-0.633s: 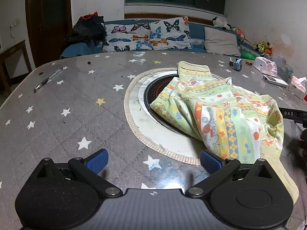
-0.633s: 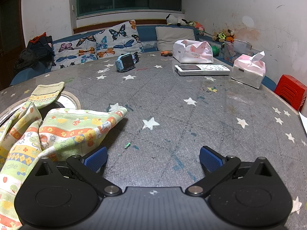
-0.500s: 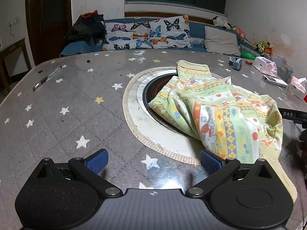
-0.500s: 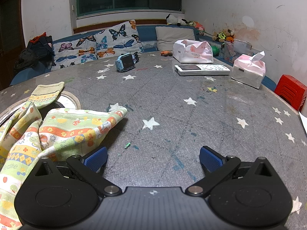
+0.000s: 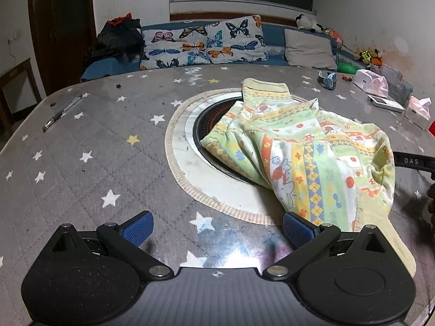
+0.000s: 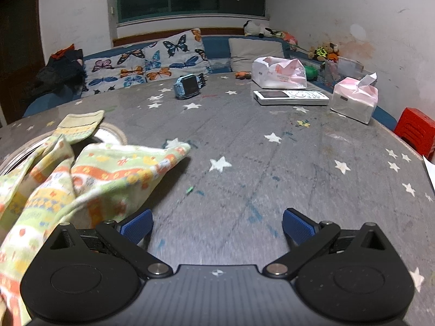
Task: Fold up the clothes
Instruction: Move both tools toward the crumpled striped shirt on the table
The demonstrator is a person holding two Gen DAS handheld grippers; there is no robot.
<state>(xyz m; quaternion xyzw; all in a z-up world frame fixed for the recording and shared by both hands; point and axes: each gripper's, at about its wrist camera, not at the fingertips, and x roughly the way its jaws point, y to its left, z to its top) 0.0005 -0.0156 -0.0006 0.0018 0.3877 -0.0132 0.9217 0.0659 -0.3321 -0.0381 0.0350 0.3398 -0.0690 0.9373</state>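
A crumpled child's garment [image 5: 307, 163], pale green with orange and yellow printed bands, lies heaped on a star-patterned round table [image 5: 89, 146], partly draped over the dark circular recess [image 5: 206, 125] at the table's centre. In the left wrist view the cloth fills the right half of the frame, its long axis running from a cuff-like end at upper centre down to a hem at lower right, where the fabric passes just beside the left gripper's [image 5: 216, 224] right-hand blue pad. That gripper hovers with its jaws spread wide and nothing between them.

In the right wrist view the same garment [image 6: 89, 174] occupies the lower left of the frame, one corner pointing towards centre, the cloth close against the left-hand pad of the right gripper [image 6: 216, 222], which is also spread wide and empty. Bare tabletop lies straight ahead of both tools. Each appears about equally near an edge of the cloth; the garment sits between them, so either would likely need to swing inward to take a hem. Folding has not visibly begun.
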